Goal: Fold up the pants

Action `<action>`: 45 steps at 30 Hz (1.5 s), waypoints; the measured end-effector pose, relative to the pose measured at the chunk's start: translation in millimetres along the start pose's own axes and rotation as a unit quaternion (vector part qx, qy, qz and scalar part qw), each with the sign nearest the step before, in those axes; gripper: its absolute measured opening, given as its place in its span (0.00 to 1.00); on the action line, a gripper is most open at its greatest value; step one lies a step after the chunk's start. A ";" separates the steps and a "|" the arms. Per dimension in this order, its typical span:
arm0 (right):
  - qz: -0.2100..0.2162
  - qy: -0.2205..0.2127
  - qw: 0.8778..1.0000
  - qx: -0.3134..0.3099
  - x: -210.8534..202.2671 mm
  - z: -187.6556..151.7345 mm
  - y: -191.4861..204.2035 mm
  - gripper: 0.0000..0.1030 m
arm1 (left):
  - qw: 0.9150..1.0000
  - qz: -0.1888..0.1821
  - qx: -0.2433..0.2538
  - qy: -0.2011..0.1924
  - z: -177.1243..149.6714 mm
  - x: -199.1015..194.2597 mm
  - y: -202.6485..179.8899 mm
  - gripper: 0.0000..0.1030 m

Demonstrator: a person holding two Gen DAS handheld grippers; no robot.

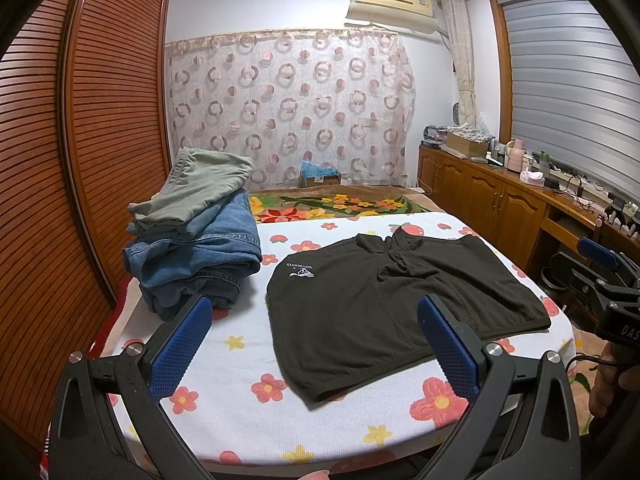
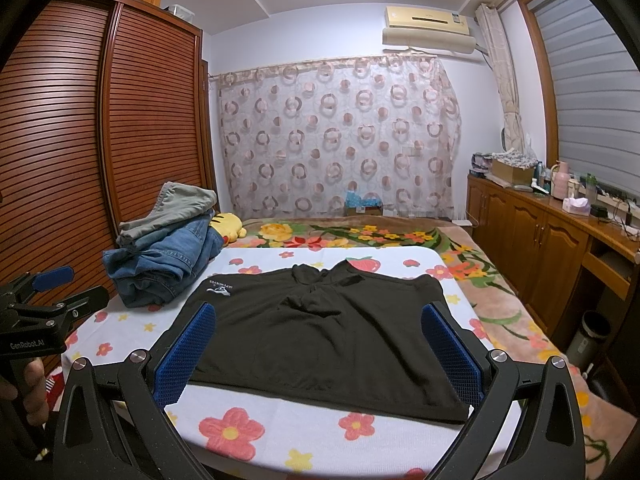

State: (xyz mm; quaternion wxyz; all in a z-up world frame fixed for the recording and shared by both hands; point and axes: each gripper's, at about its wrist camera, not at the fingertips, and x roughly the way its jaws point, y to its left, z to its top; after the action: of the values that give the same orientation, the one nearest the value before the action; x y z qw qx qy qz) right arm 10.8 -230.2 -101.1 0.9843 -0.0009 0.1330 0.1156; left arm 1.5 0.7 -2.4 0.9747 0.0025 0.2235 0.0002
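A: Where do the pants lie?

B: The dark pants (image 1: pixel 400 308) lie flat on the flowered sheet (image 1: pixel 240 412) of the bed, near its front edge, with a small white logo (image 2: pixel 219 287) at about 10 o'clock on the cloth.

A: And the grippers?

B: The left gripper (image 1: pixel 314 344) has its blue pads (image 1: pixel 182 350) spread wide and holds nothing. The right gripper (image 2: pixel 318 350) is spread wide too (its fingers frame the pants but do not touch them, as far as can be seen).

A: What else is there?

B: A pile of folded jeans (image 2: pixel 160 264) sits at 10 o'clock from the pants, beside the brown wardrobe (image 1: pixel 100 120).
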 end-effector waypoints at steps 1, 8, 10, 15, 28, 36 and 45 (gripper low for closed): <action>0.000 0.000 1.000 0.000 0.0 0.0 0.0 0.99 | 1.000 0.000 0.000 0.000 0.1 -0.2 -0.1 1.00; 0.000 0.000 1.000 0.000 -0.1 -0.2 0.3 0.99 | 1.000 0.000 0.000 0.000 0.0 -0.3 -0.1 1.00; 0.000 0.000 1.000 0.000 0.0 -0.1 0.2 0.99 | 1.000 0.000 0.000 -0.001 0.0 -0.3 -0.2 1.00; 0.000 -0.001 1.000 0.001 0.0 0.1 0.8 0.99 | 1.000 0.000 -0.001 -0.001 -0.2 -0.1 -0.1 1.00; 0.005 0.005 1.000 0.002 4.0 1.3 0.6 0.99 | 1.000 0.003 -0.004 0.001 -2.6 -3.6 -0.6 1.00; 0.018 0.018 1.000 -0.002 12.4 1.4 1.2 0.99 | 1.000 -0.009 0.002 0.023 -9.2 12.0 7.2 1.00; 0.049 0.047 0.998 -0.016 32.3 4.5 2.1 0.99 | 0.998 -0.021 0.000 0.055 -20.9 28.9 19.8 0.99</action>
State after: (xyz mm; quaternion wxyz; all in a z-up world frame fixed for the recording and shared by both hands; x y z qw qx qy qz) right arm 41.8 -220.7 -105.1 0.9700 -0.0154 0.1768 0.1661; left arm 18.4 20.7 -33.7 0.9608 -0.0023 0.2764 -0.0203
